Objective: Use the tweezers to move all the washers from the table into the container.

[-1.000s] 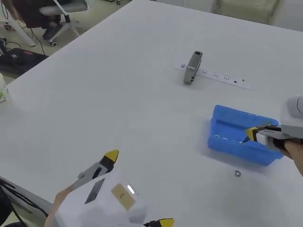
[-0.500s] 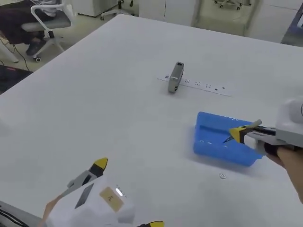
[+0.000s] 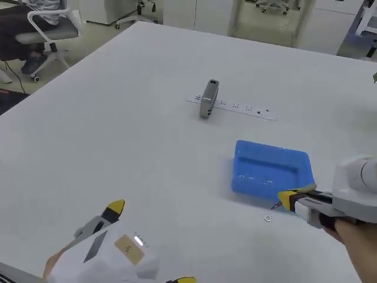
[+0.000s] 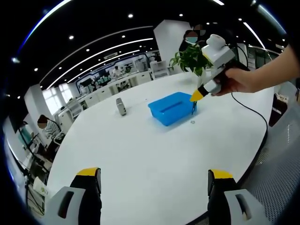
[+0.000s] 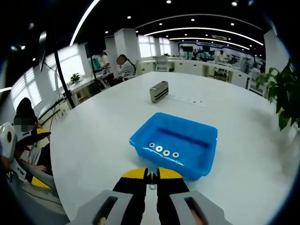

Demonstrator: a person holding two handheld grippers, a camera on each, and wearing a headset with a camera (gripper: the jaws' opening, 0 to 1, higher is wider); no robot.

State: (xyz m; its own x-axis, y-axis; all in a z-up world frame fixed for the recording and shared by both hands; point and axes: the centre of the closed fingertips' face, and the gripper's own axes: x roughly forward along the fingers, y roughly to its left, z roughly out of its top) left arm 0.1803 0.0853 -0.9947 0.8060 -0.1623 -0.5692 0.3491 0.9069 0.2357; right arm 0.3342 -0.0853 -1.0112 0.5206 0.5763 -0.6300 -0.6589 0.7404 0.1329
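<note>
I count four small metal ring washers (image 5: 159, 148) in a row inside the one blue rectangular plastic container (image 5: 187, 165). One more washer (image 3: 268, 219) lies flat on the smooth white table (image 3: 147, 147), near the container. The right gripper (image 5: 151, 174) has its fingers clenched on thin tweezers (image 3: 275, 205); the left gripper (image 4: 153, 173) has its fingers released.

Bright, even light comes from round ceiling lamps (image 4: 130, 15) and long strip lights (image 5: 201, 30), with daylight through the windows (image 5: 72, 63), so the container (image 3: 271, 168) throws only a faint, soft shadow on the white table (image 3: 147, 130). The head view is a little soft, and the chair (image 3: 52, 29) at its far corner is smeared. Both gripper views bend straight lines hard near their edges.
</note>
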